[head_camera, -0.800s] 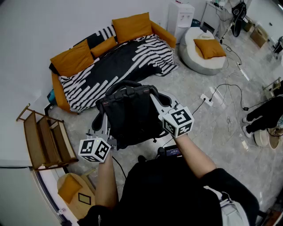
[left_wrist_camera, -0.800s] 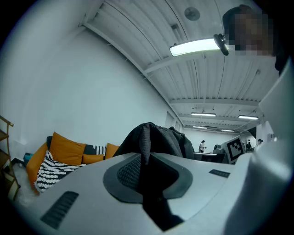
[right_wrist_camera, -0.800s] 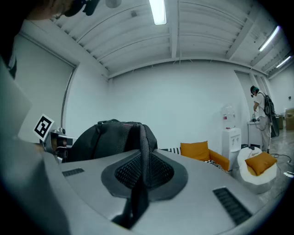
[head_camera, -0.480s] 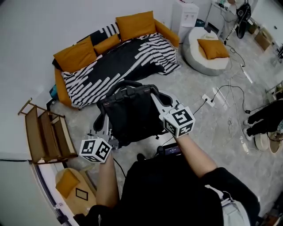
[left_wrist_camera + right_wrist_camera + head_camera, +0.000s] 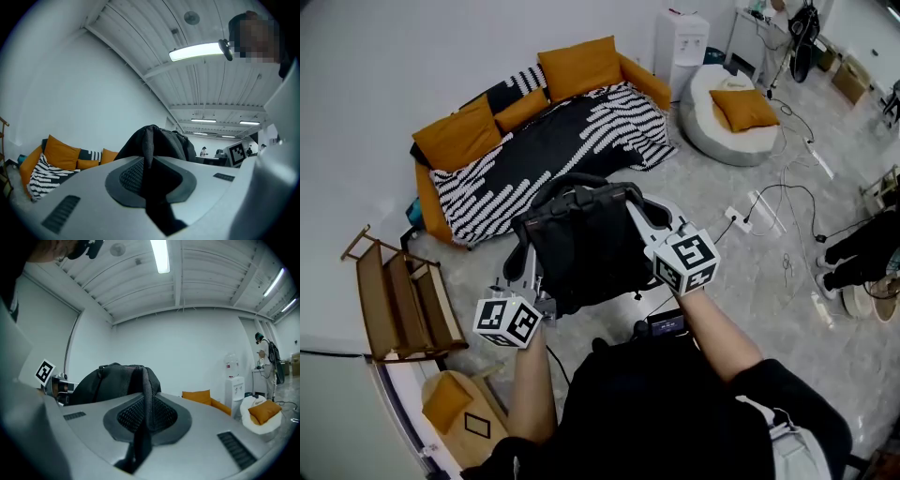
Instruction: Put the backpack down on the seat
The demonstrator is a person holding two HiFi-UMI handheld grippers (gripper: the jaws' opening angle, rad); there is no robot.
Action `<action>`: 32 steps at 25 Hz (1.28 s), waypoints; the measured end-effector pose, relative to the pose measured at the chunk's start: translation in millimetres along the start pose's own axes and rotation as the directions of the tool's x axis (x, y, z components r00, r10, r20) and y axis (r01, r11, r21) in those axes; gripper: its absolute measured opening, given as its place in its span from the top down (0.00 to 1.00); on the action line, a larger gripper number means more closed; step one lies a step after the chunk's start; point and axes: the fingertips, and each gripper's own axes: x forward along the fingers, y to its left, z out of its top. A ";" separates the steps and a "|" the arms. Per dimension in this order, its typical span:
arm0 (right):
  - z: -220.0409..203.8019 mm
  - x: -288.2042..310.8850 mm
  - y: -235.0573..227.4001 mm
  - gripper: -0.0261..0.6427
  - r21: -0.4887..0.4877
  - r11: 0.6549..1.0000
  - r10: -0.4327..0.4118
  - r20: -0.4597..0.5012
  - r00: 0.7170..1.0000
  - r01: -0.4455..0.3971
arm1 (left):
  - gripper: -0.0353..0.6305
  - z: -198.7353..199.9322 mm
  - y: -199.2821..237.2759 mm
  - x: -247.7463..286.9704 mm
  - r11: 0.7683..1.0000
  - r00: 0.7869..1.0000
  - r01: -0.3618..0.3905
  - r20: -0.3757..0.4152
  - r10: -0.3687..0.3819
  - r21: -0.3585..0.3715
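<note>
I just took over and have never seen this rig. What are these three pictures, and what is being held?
There is no robot: a person holds tongs in each hand. One picture comes from a camera on the person's head, looking down; the other two come from cameras riding on each pair of tongs, looking along the jaws. The left tongs and right tongs are each shut on a strap of the black backpack, holding it up in front of the person; what is beneath it is hidden. Beyond it stand an orange sofa with a striped blanket and a round white seat.
</note>
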 end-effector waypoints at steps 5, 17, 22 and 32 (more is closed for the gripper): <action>-0.1 -14.4 -17.1 0.89 0.009 1.000 -0.023 0.007 1.000 0.023 | 0.87 -2.6 -15.1 13.0 1.000 1.000 0.031 -0.001 -0.031 0.001; 0.2 -35.5 -55.3 0.89 0.018 0.999 -0.042 0.022 0.999 0.041 | 0.87 -15.6 -41.2 45.6 0.997 0.997 0.072 -0.018 -0.072 -0.008; 5.9 -42.3 -76.3 0.89 0.024 0.999 -0.040 0.039 0.998 0.039 | 0.87 -13.7 -56.3 63.6 0.997 0.997 0.081 -0.016 -0.081 0.000; 8.8 -39.3 -104.3 0.89 0.015 0.998 -0.061 0.050 0.997 0.060 | 0.87 -19.0 -62.9 92.5 0.994 0.994 0.110 -0.010 -0.110 -0.020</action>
